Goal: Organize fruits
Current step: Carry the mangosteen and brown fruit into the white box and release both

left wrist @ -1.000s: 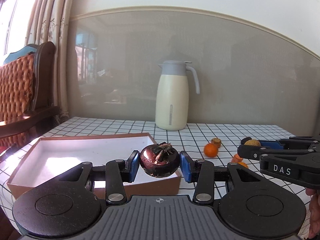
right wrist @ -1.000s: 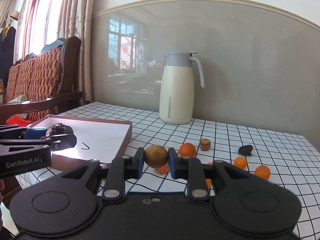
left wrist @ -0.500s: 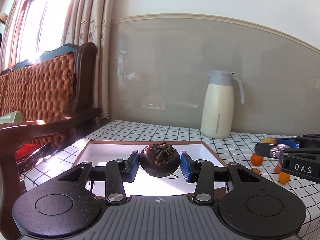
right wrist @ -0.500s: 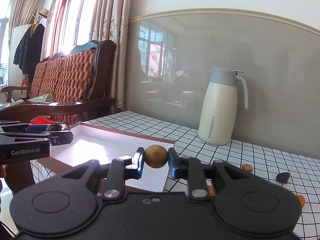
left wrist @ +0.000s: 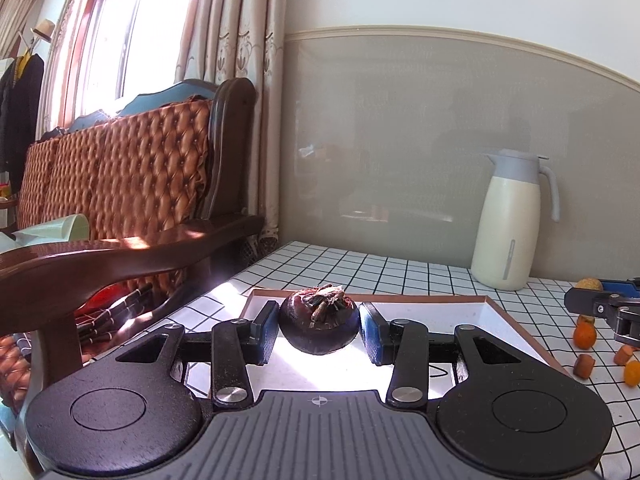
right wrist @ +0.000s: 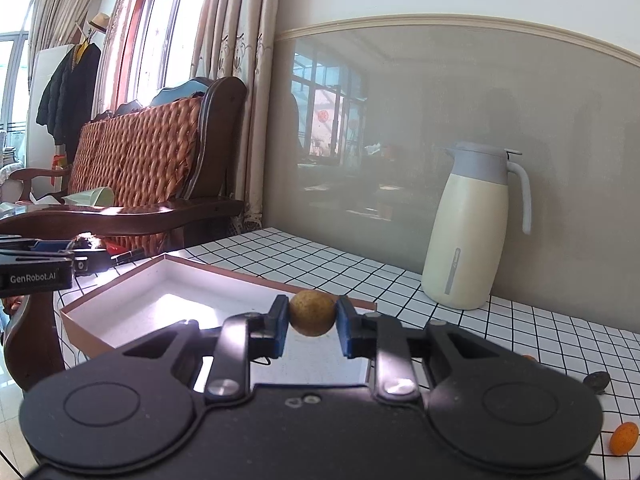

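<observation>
My left gripper [left wrist: 319,327] is shut on a dark purple mangosteen [left wrist: 319,325] and holds it above the white inside of a shallow brown-rimmed box [left wrist: 516,322]. My right gripper [right wrist: 312,323] is shut on a small round tan fruit [right wrist: 312,312] and holds it over the same box [right wrist: 120,312], near its right rim. The right gripper also shows at the right edge of the left wrist view [left wrist: 604,306], the left gripper at the left edge of the right wrist view [right wrist: 38,264].
A cream thermos jug [left wrist: 510,220] stands at the back of the checked table [right wrist: 540,340]. Several small orange fruits [left wrist: 584,336] and a dark one [right wrist: 596,381] lie right of the box. A wooden chair [left wrist: 120,200] stands left of the table.
Both grippers have swung left with their fruits, from over the loose fruits to over the box. The jug has slid to the right in both views.
</observation>
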Tool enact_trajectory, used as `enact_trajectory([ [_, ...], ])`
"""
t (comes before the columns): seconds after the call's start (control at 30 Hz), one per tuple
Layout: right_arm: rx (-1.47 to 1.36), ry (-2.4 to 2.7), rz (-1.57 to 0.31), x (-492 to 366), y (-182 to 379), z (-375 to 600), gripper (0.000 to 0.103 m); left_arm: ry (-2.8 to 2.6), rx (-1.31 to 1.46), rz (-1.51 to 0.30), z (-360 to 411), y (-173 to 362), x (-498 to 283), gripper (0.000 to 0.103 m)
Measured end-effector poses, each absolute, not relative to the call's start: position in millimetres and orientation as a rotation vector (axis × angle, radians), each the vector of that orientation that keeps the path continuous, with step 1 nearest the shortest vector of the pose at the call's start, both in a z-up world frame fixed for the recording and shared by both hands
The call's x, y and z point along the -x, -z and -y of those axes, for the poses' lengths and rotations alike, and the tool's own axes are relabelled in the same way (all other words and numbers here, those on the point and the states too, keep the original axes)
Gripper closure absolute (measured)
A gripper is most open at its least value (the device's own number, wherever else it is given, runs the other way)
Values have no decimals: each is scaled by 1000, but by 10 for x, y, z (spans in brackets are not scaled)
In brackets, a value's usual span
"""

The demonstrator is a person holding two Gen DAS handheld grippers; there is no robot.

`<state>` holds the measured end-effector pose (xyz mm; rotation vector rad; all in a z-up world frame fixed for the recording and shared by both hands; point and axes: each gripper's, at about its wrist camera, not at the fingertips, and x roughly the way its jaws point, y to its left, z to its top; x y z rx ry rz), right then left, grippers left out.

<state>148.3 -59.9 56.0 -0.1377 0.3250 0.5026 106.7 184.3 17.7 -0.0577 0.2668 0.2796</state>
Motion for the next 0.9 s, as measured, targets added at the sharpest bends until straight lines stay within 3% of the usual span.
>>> enact_trajectory([
  [0.9,44,-499,-450,-2412,-359,367,87,-347,90,-346,-2152,-22,-1697,59],
])
